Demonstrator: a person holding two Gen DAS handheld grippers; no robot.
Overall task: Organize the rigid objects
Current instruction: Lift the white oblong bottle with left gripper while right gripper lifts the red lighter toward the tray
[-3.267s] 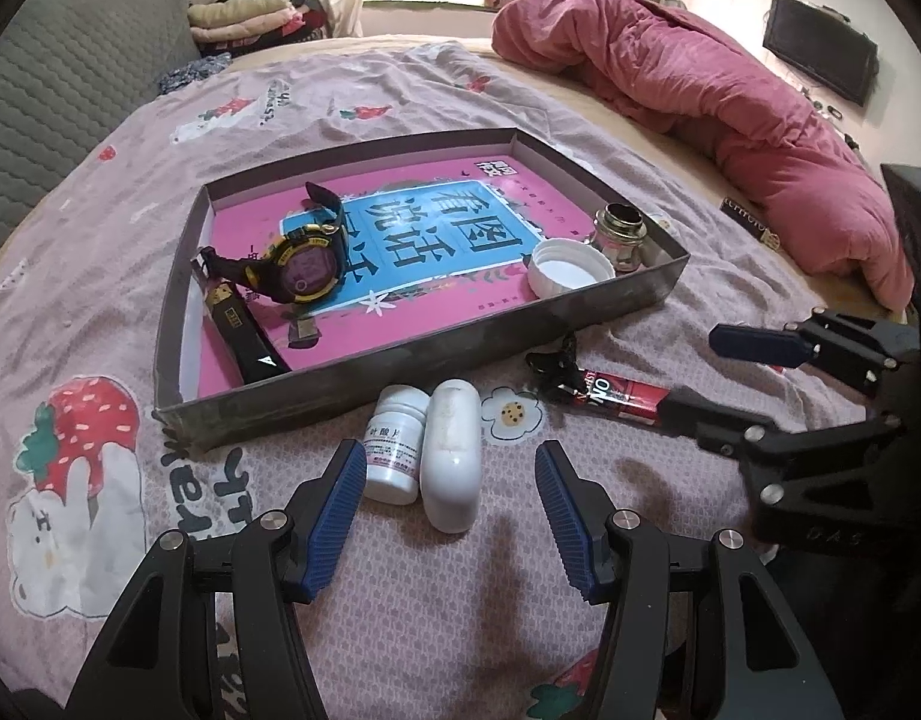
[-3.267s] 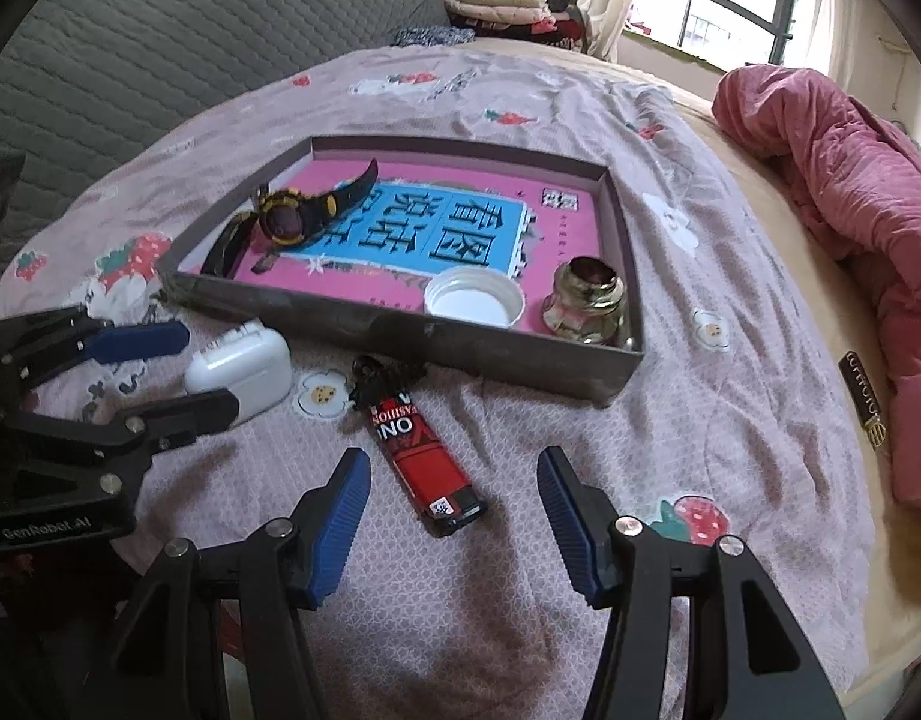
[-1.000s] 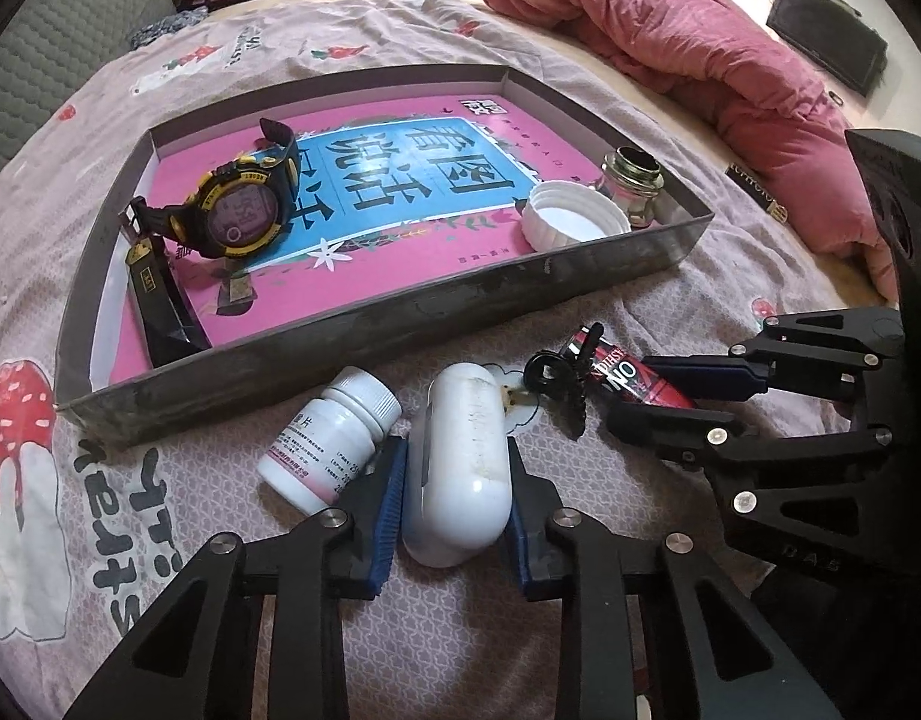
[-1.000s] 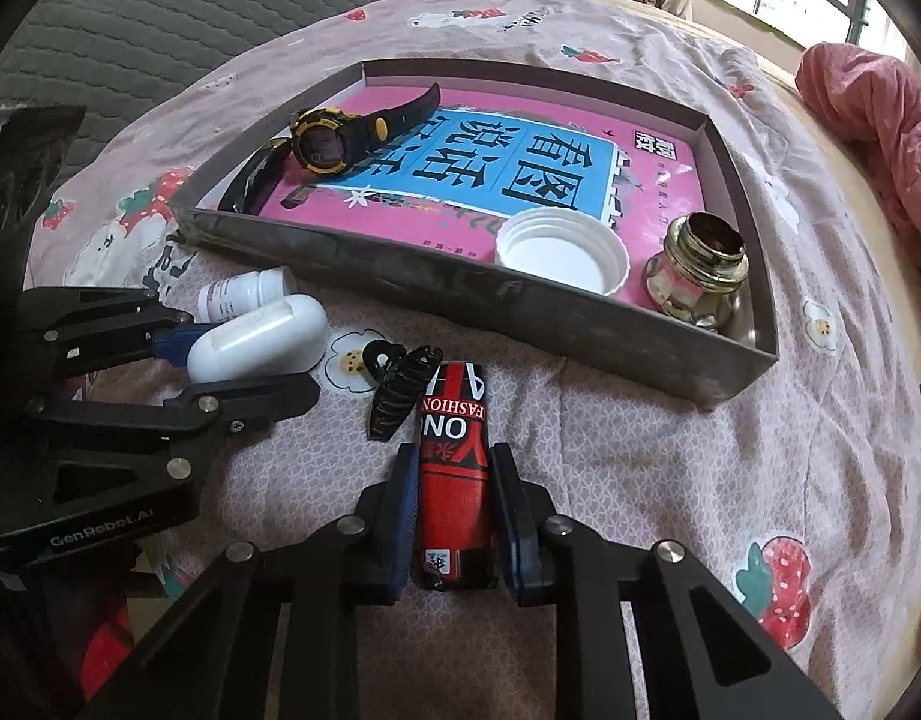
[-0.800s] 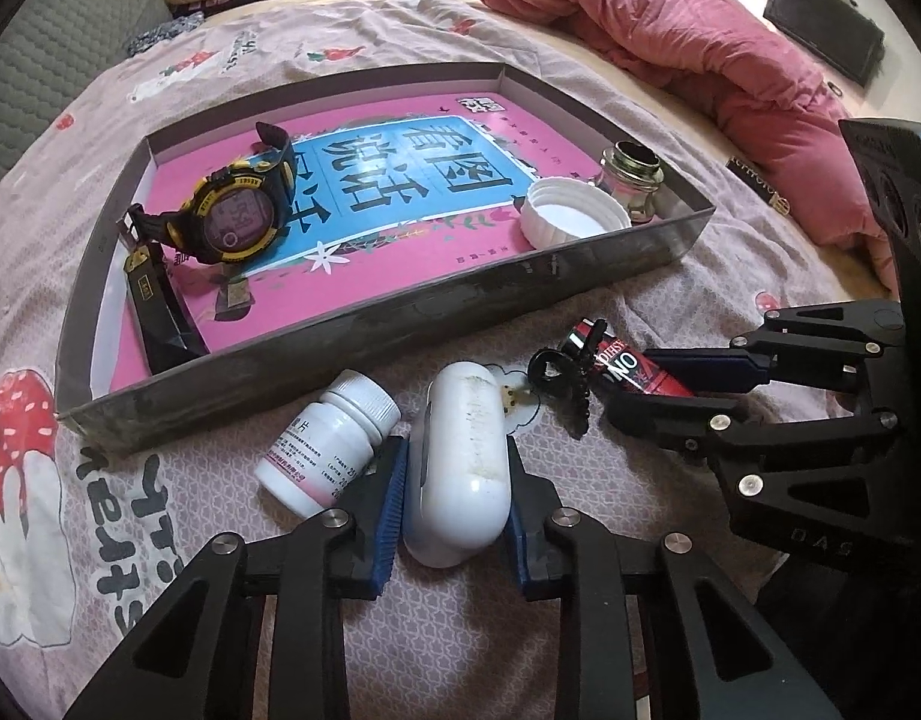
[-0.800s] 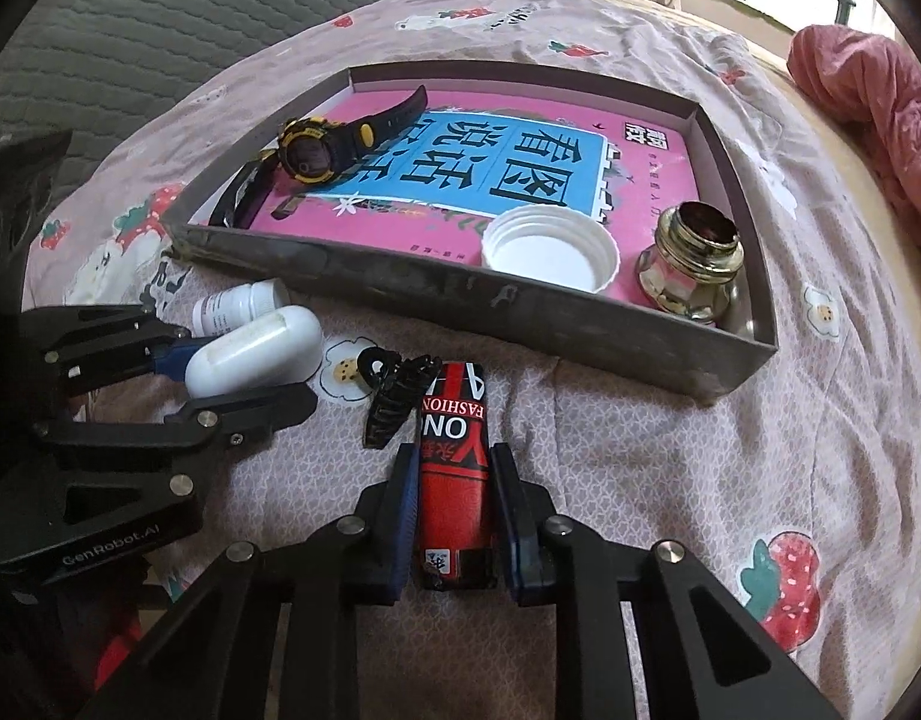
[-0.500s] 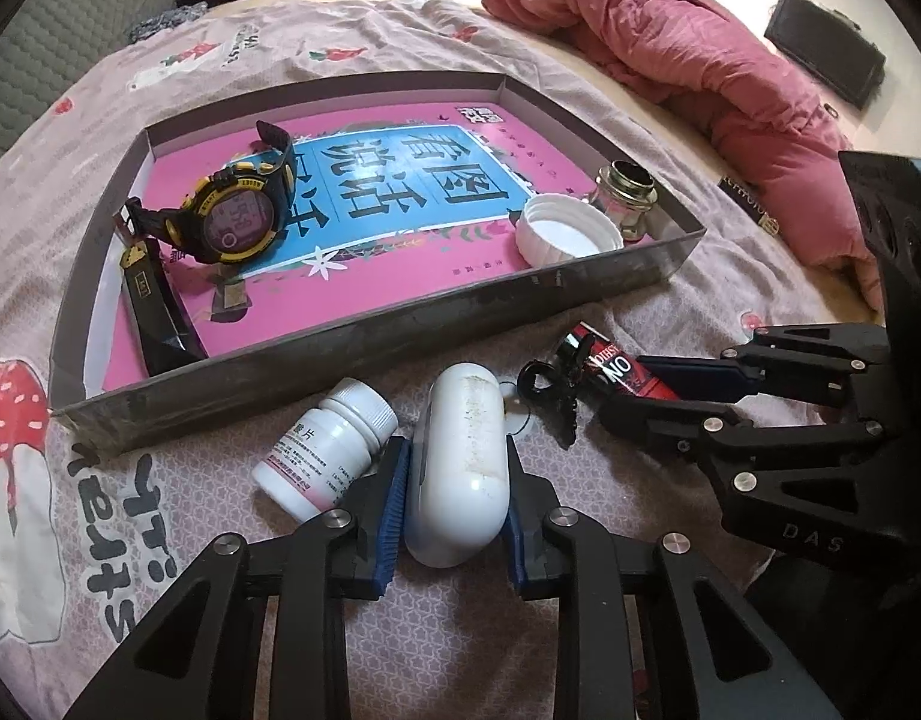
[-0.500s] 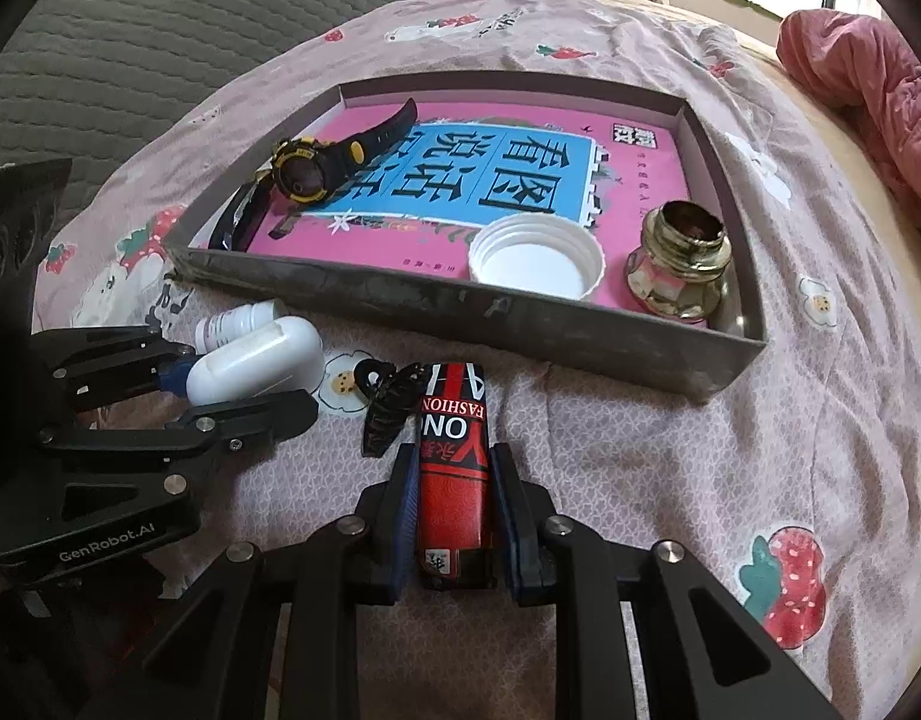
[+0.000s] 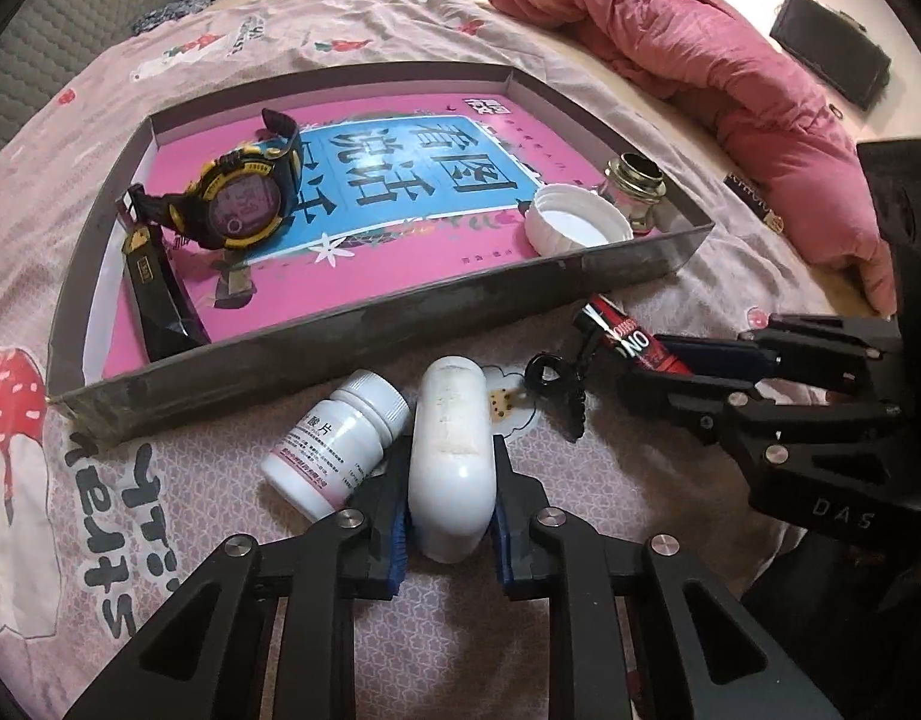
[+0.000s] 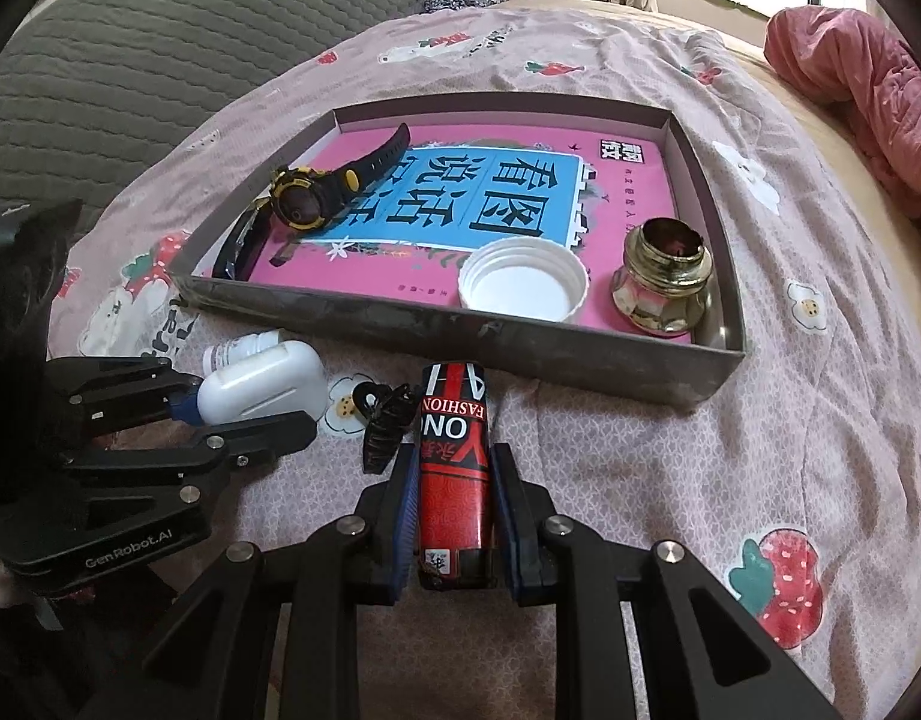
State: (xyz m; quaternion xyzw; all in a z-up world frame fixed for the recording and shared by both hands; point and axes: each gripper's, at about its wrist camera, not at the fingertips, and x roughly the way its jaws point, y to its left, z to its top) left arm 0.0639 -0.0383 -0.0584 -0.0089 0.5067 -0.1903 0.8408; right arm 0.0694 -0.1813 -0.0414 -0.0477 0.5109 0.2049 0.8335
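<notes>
My left gripper has its jaws closing on a white earbud case lying on the bedspread, with the blue pads pressing both its sides. A white pill bottle lies just left of it. My right gripper is shut on a red lighter that points at the tray's front wall. A black hair clip lies between the case and the lighter. The grey tray holds a yellow-black watch, a white lid and a small brass-topped jar.
A black strap piece lies along the tray's left wall. A pink quilt is heaped at the far right of the bed. A grey quilted backrest rises on the left. The two grippers sit close side by side in front of the tray.
Both grippers, open above their objects in the earliest frames, came down and shut on the case and the lighter. The pill bottle got nudged aside to the left. Little differs over the last second.
</notes>
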